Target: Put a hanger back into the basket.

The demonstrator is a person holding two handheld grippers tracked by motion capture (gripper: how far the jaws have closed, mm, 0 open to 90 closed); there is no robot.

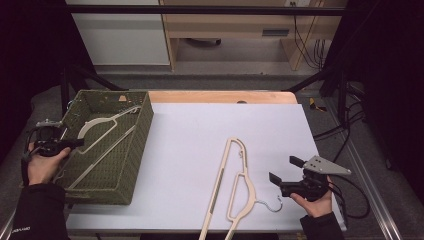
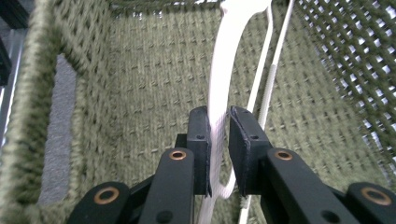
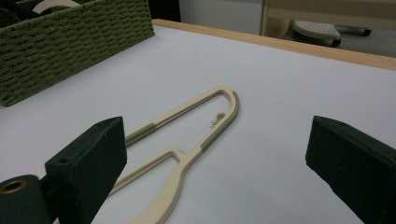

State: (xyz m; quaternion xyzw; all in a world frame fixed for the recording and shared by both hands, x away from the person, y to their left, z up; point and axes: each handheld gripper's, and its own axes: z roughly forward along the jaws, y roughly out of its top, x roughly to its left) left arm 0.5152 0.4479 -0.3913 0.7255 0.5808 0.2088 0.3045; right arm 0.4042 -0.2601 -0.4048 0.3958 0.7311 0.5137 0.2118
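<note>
The cream hanger (image 2: 233, 56) in the woven basket (image 1: 142, 125) at the bench's left edge looks light, stiff and smooth, so its thin arm is best pinched squarely. The left gripper (image 2: 218, 140) is clamped on that arm. The right gripper (image 3: 215, 154) gapes wide, touching nothing, near the second hanger (image 1: 235, 185) at the front edge.

white table (image 1: 190, 145), wooden cabinet (image 1: 235, 25), black cables (image 1: 312, 47)

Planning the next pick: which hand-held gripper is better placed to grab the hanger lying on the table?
The right hand-held gripper: open, beside the table hanger, jaws facing it. The left hand-held gripper is at the basket, closed on another hanger.
</note>
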